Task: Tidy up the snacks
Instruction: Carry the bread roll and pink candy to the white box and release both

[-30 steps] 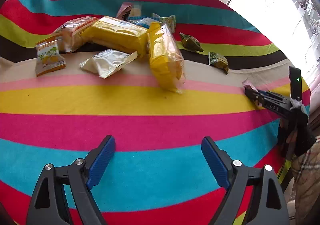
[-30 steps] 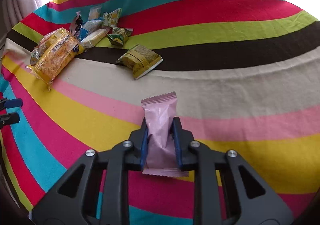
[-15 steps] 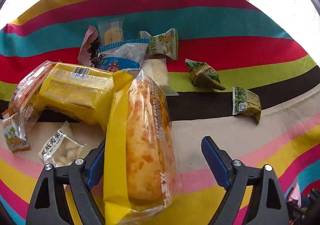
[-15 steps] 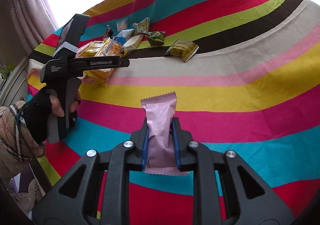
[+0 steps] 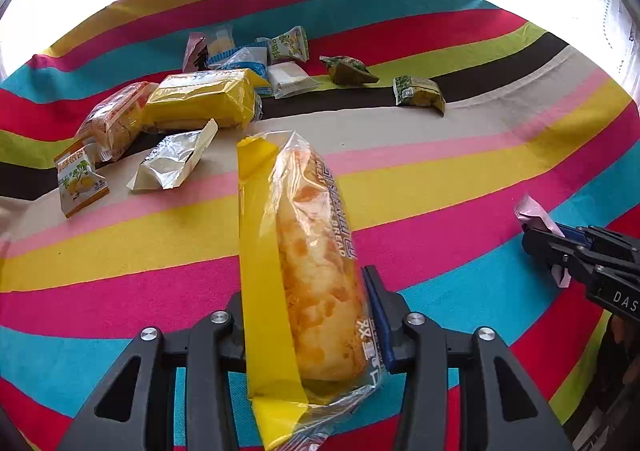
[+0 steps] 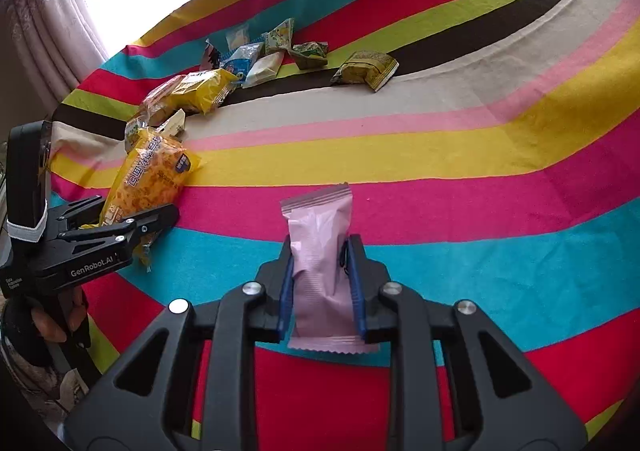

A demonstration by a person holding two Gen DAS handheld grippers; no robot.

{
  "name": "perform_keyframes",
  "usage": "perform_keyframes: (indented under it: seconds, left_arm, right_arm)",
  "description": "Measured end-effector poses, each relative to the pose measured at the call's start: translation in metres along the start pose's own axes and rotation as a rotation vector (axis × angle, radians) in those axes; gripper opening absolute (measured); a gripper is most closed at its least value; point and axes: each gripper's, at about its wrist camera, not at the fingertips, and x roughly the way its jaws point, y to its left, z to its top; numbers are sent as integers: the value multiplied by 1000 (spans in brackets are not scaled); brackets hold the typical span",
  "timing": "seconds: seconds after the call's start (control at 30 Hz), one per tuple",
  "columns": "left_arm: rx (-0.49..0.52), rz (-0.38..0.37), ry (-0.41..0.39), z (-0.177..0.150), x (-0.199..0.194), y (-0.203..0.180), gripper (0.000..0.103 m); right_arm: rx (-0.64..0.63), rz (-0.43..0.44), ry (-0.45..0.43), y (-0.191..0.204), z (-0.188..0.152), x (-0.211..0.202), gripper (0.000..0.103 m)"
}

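The left gripper (image 5: 316, 325), its jaws just closed on the bread packet (image 5: 316, 271), and the right gripper (image 6: 322, 283), clamped on the pink sachet (image 6: 320, 251), lift both clear of the pile, likely for sorting.

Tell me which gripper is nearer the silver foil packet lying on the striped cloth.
Left. The left gripper, shut on the bread bag, sits just in front of the silver foil packet; the right gripper is far off to the side.
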Motion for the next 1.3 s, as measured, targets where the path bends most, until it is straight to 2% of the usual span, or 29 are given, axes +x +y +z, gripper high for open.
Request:
perform_keyframes:
  seconds: [0.07,0.13,0.2,0.27,0.33,0.47,0.6,0.77,1.0,1.17,1.3]
  left_arm:
    - [-7,17,-6,1,2,0,57]
    - [-6,31,-27,4,7,-1,73]
    - [-13,29,-36,6,11,1,76]
    - [-16,26,-38,6,11,2,73]
    - [-23,26,-60,4,7,4,49]
    - [-42,34,-63,2,3,8,46]
    - [-50,35,-60,-13,-13,6,46]
    - [-31,32,-63,-36,-35,4,45]
    - [-74,-16,-65,-53,-59,10,42]
    - [-56,-1,-68,-63,-76,17,40]
    - [-89,-19,-76,-75,-88,35,40]
  right_arm:
    - [-24,-18,-12,3,0,1,29]
    - [-46,-35,-11,7,0,3,32]
    - [-66,-59,-8,11,-1,4,32]
    - [-83,-81,-6,14,-1,5,32]
    - [-100,-109,-5,17,-1,7,28]
    - [-130,-161,-4,22,-2,9,26]
    - [3,-118,-6,15,-8,-3,25]
    - [91,-86,-29,19,-25,-20,25]
    - [68,-65,-30,43,-25,-29,25]
    - [47,-37,-12,68,-32,-27,25]
    - [22,-15,2,91,-39,-27,25]
